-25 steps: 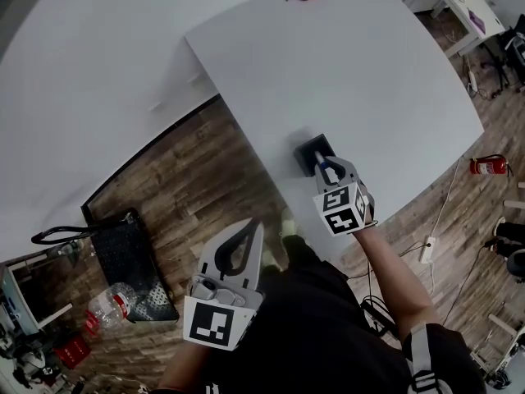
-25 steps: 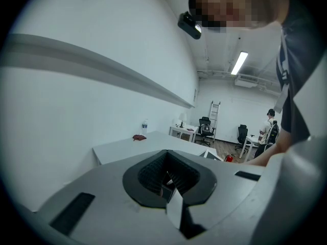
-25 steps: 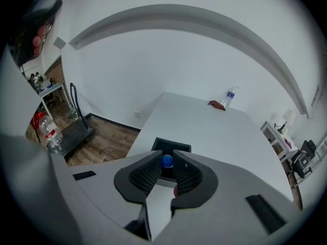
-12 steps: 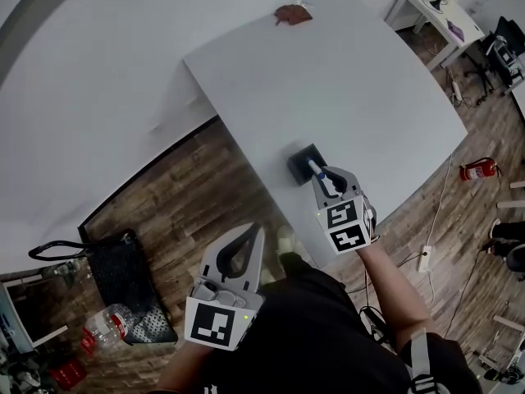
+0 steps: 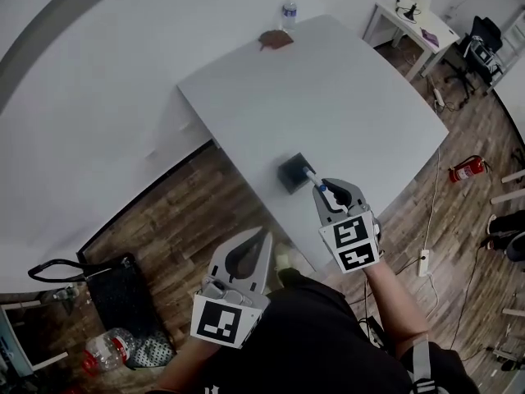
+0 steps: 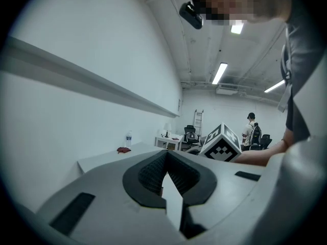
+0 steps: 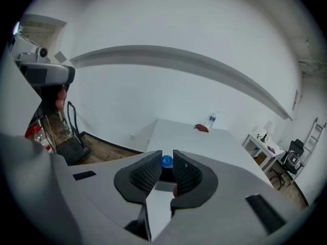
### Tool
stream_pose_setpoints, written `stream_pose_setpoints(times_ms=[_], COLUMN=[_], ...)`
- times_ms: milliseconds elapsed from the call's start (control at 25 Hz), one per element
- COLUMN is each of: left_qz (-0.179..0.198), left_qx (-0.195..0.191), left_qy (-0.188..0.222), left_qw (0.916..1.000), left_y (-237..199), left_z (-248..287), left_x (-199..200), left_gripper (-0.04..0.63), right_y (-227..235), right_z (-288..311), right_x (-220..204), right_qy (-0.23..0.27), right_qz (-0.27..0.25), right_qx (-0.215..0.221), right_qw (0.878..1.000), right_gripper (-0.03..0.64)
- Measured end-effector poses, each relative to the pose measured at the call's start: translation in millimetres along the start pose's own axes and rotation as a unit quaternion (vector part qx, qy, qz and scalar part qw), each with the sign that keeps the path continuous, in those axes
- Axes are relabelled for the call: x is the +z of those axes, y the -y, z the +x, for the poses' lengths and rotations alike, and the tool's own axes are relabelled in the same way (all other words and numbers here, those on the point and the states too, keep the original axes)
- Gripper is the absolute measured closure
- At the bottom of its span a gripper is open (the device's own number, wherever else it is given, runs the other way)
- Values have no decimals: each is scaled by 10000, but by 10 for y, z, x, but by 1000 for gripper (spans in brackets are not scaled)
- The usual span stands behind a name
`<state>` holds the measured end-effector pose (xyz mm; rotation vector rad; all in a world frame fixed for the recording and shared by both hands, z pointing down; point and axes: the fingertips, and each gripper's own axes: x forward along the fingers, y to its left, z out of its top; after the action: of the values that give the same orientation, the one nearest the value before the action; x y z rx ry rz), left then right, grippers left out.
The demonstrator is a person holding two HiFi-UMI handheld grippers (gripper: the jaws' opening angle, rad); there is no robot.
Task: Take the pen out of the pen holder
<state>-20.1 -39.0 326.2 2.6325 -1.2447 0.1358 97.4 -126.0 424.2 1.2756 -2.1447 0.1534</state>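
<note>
A small dark square pen holder (image 5: 292, 172) stands on the white table (image 5: 344, 97) near its front edge. My right gripper (image 5: 322, 189) is just on the near side of the holder, shut on a white pen with a blue part (image 5: 314, 179). The pen slants up from the holder's near corner; I cannot tell whether its lower end is clear of it. In the right gripper view the blue pen end (image 7: 166, 161) sits pinched between the pads. My left gripper (image 5: 262, 236) hangs off the table over the wooden floor, shut and empty (image 6: 166, 157).
A red-brown object (image 5: 276, 39) and a water bottle (image 5: 288, 11) sit at the table's far edge. On the floor are a black bag (image 5: 115, 277), a plastic bottle (image 5: 102, 351) and a fire extinguisher (image 5: 465, 169). A second white desk (image 5: 410, 15) stands at the back right.
My right gripper has drawn back from the holder toward my body with the pen in it, so more of the pen shows. The left gripper stays shut in place.
</note>
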Motion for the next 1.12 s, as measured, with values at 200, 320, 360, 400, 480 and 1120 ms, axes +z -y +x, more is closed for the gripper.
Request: stream_pose_setpoints(times_ms=[200,320,360,400,480,1120], left_qz=[50,54,57,58,58,171], left_qx=[-266,-378,-412,-445,-504,-619], left_qy=[111,132,140,146,162,286], left_qw=[9996,9992,9990,9989,9986,9975], left_y=[181,279,305,327,364,526], left_z=[-36,-78,-94,-109,-131,-166], left_x=[21,22,21,19,11,47], left_gripper=[589,589,589,589,589,589], right_y=[-82,-177,-215,-250,-305,-333], right_z=[-367,-575,-631,-676,-737,-957], right_x=[204,328,362,387,408,460], right_qy=[339,591,659,713,774,932], right_qz=[-6,42,54,58,47,26], right_qx=[-84,-17,8,23,29,-10], right_qw=[9994,9982,9978,9974,9970,9956], right_gripper=[546,546,546,546,546,546])
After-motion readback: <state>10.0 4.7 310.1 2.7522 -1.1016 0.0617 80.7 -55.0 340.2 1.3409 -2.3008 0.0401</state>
